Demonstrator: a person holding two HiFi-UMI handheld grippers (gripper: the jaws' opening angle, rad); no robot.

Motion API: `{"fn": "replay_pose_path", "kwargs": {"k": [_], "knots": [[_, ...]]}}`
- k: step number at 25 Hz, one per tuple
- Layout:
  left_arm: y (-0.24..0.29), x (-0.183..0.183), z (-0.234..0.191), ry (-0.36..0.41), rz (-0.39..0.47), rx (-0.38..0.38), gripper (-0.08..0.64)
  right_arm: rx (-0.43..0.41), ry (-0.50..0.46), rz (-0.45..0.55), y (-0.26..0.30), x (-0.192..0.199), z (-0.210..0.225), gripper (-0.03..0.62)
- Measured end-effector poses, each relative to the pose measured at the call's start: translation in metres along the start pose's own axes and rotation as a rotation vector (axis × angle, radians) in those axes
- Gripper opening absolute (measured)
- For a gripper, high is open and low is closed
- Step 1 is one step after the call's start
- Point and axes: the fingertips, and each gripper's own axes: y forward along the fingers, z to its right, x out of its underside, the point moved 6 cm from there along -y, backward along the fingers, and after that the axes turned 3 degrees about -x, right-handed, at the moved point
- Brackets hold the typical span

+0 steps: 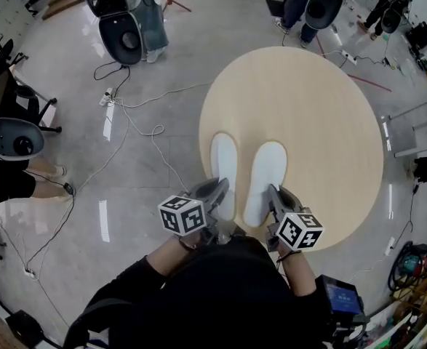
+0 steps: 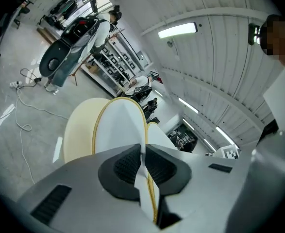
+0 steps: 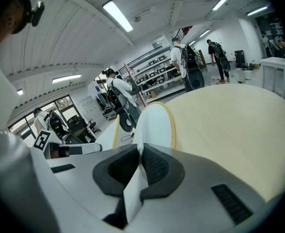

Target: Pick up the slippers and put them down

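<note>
Presently, both slippers are held over the near edge of the table (image 1: 329,122).

Left gripper (image 2: 143,155): the jaws are closed narrow on the heel rim of the left slipper (image 2: 117,125). The white edge is pinched between the dark pads.

Right gripper (image 3: 140,160): the jaws are likewise closed narrow on the heel rim of the right slipper (image 3: 154,124).

Both slippers are white with a yellowish border. They lie side by side, just apart, with toes pointing toward the table centre and heels at the table's near edge, toward the person. Whether the toes touch the table top cannot be told.

The table is round, of pale wood.

Cables (image 1: 153,131) trail on the floor left of the table. People (image 1: 300,2) stand beyond the table's far edge.
</note>
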Motion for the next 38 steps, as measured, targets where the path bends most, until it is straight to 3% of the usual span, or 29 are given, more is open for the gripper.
{"fn": "replay_pose_path", "kwargs": {"k": [7,14,25,38], "knots": [[0.001,-0.014,0.018,0.014,-0.031,0.119,0.032,0.113,0.013,0.102,-0.045,-0.017,-0.012,0.031],[0.006,-0.006,0.06,0.048,-0.053,0.207,0.032,0.154,0.042,0.195,-0.085,-0.026,-0.003,0.031],[0.014,0.008,0.172,0.17,0.049,0.217,0.032,0.043,0.007,0.315,-0.159,-0.052,0.015,0.031],[0.039,0.067,0.275,0.246,0.108,0.177,0.032,-0.06,-0.01,0.38,-0.257,-0.059,0.075,0.031]]}}
